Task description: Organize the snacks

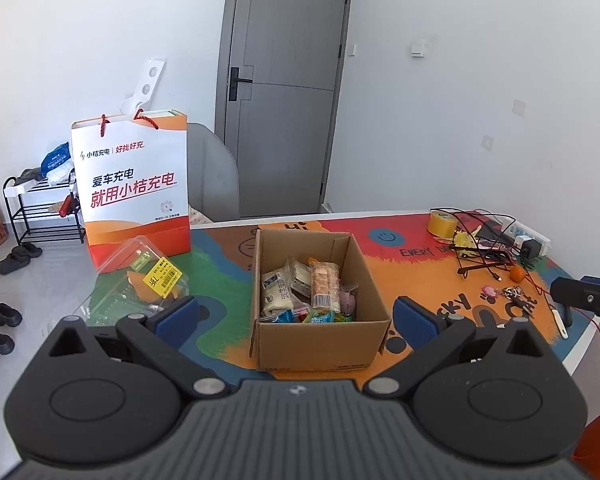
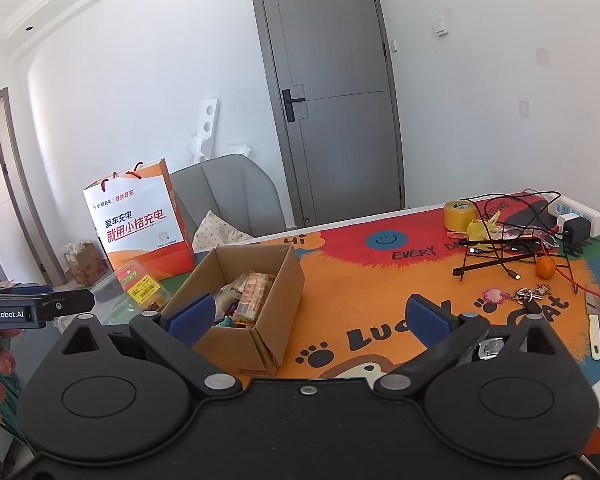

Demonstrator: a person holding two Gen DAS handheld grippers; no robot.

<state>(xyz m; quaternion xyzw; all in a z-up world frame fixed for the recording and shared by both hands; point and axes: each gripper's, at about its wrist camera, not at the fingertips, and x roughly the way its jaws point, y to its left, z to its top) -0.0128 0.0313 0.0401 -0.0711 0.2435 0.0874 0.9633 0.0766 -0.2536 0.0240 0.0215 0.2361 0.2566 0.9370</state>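
Left wrist view: our left gripper (image 1: 296,314) hangs above the near edge of the table (image 1: 420,276), fingers spread wide and holding nothing. The cardboard box (image 1: 320,344) sits straight ahead between the pads, open at the top, with wrapped snacks (image 1: 300,288) piled inside. To its left lies a clear plastic snack tray (image 1: 148,280) with a yellow label, in front of the orange-and-white paper bag (image 1: 134,184). The right gripper shows at the far right edge.

Right wrist view: our right gripper (image 2: 308,320) is likewise released and empty, held near and to the right of the box (image 2: 260,308). Cables, a tape roll (image 2: 459,215) and a small orange (image 2: 545,267) clutter the far right.

Judgement: the loose tray looks like the next item. We should bring the left gripper over it squarely, close on its rim rather than the thin lid, and keep it level. The right gripper could steady the box wall if needed.
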